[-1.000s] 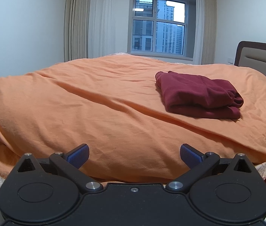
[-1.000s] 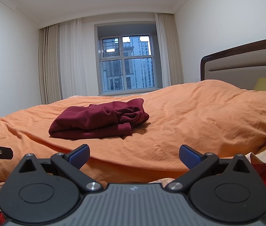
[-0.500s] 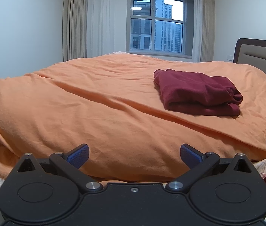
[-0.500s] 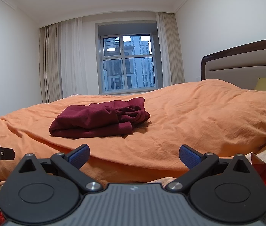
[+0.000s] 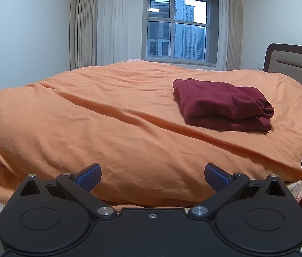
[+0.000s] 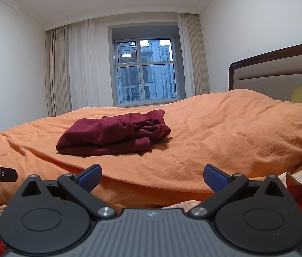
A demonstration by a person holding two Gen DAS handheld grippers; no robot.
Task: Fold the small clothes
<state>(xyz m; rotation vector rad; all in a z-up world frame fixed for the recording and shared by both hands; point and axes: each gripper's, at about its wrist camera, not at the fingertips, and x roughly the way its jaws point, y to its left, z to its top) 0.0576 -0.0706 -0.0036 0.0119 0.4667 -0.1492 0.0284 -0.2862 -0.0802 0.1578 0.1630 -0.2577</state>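
The dark red garment (image 5: pixel 221 107) lies folded on the orange blanket (image 5: pixel 108 124), toward the headboard (image 6: pixel 279 64). Compared with a moment ago, it has not moved, so the folding looks finished. The left gripper (image 5: pixel 152 176) and right gripper (image 6: pixel 152 176) are wide open and empty, well back from the garment.

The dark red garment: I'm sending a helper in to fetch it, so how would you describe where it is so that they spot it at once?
Look at the bed under the orange duvet, in front of the window. On top of the duvet, toward the headboard side, lies the dark red garment, folded into a thick bundle. It is the only dark thing on the orange cover.
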